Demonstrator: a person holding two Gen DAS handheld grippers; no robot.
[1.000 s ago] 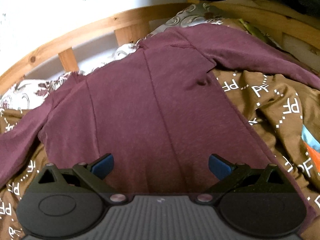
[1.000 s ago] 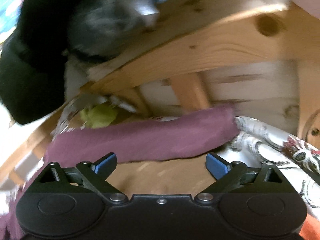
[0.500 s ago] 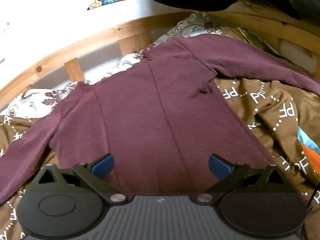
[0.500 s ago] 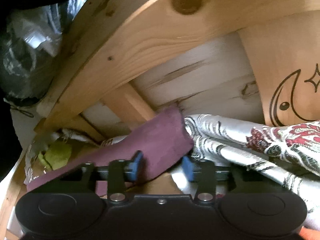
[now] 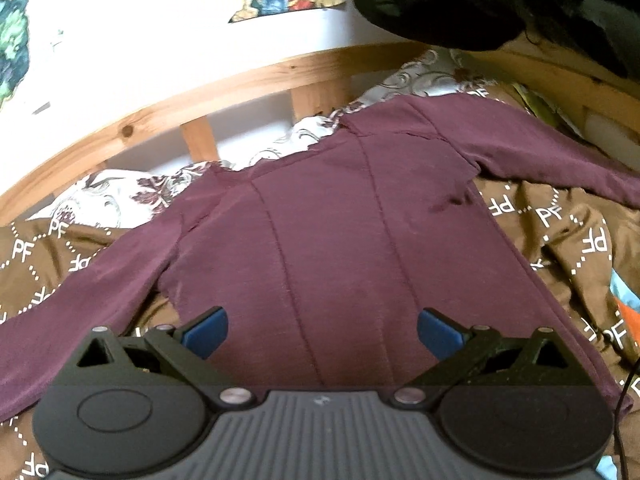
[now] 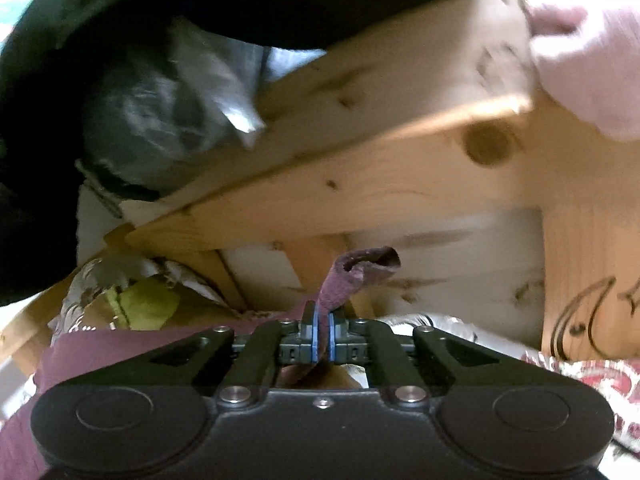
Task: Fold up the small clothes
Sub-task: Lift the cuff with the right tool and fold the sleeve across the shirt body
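A maroon long-sleeved top lies spread flat on a brown patterned bedspread, neck toward the headboard, sleeves out to both sides. My left gripper is open and empty, hovering over the top's lower body. My right gripper is shut on the cuff end of the top's sleeve; the cuff sticks up above the blue pads, and the rest of the sleeve trails off to the left.
A wooden slatted bed frame runs behind the top; its rail is close in front of the right gripper. A floral pillow lies by the headboard. Dark clothing hangs at top right.
My right gripper closed on the sleeve cuff and lifted it slightly. My left gripper drew back a little, showing more of the top.
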